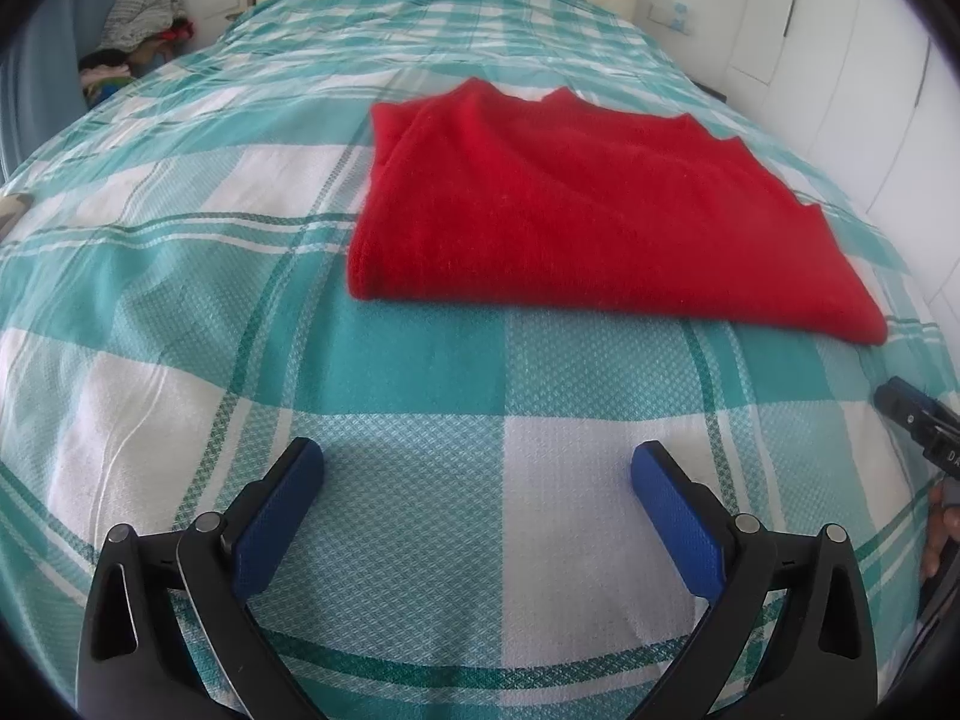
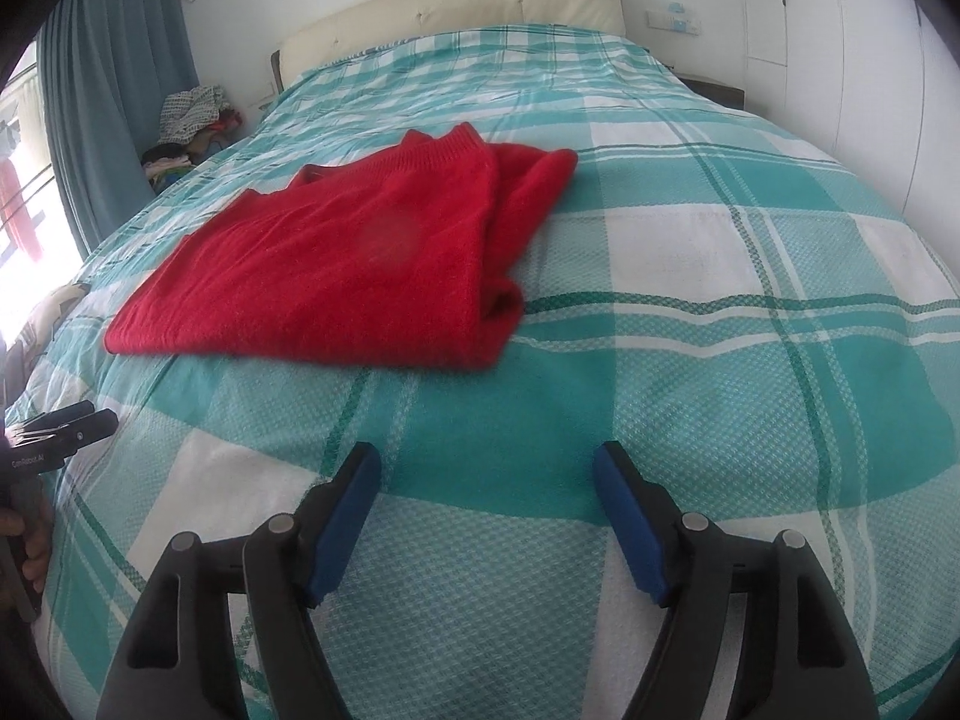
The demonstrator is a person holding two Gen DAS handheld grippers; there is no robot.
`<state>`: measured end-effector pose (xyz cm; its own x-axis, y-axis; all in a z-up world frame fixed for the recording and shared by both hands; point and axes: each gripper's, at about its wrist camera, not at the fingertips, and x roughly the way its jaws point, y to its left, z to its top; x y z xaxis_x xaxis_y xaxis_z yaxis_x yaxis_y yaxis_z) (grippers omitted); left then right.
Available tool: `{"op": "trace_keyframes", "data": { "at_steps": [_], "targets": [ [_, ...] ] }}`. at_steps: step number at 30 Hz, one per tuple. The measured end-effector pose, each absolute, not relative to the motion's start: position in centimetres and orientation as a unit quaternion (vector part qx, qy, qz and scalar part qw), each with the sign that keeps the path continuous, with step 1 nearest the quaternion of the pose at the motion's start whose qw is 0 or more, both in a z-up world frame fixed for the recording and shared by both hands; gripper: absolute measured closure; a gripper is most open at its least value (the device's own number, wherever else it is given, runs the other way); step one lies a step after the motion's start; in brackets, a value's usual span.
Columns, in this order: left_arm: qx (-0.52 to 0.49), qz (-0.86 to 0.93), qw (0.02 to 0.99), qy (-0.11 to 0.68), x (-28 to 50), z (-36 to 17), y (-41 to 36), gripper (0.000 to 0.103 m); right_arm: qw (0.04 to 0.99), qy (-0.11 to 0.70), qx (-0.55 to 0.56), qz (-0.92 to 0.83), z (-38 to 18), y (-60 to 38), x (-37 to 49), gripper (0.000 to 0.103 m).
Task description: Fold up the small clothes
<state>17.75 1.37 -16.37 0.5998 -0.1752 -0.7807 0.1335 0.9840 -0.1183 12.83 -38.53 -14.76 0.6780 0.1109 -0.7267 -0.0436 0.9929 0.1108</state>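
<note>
Two grippers, left gripper (image 1: 477, 459) and right gripper (image 2: 486, 462), jaws spread, empty, near folded red sweater (image 1: 576, 204)

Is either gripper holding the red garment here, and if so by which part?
Nothing is held. Left gripper and right gripper are both open over the bedspread, short of the folded red sweater.

The sweater (image 1: 576, 210) ahead of the tongs is plain bright red knit. The bedspread (image 1: 420, 360) under both tongs is teal-and-white plaid with thin dark green lines. Both the left tongs (image 1: 478, 465) and right tongs (image 2: 486, 468) have blue pads on black arms. Far ahead, the headboard (image 2: 456, 6) is cream; the curtain (image 2: 114, 72) is grey-blue.
</note>
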Motion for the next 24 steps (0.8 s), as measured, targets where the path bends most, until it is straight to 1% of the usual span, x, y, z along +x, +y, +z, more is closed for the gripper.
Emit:
{"op": "trace_keyframes", "data": {
  "at_steps": [6,24],
  "targets": [
    [-0.023,-0.087,0.894,0.439,17.49,-16.46,1.26,0.001,0.917,0.394,0.047,0.046,-14.84,-38.46,12.46,0.025],
    [-0.02,-0.086,0.894,0.44,17.5,-16.48,1.19,0.0,0.917,0.393,0.051,0.048,-14.88,-38.47,12.28,0.024]
  ]
}}
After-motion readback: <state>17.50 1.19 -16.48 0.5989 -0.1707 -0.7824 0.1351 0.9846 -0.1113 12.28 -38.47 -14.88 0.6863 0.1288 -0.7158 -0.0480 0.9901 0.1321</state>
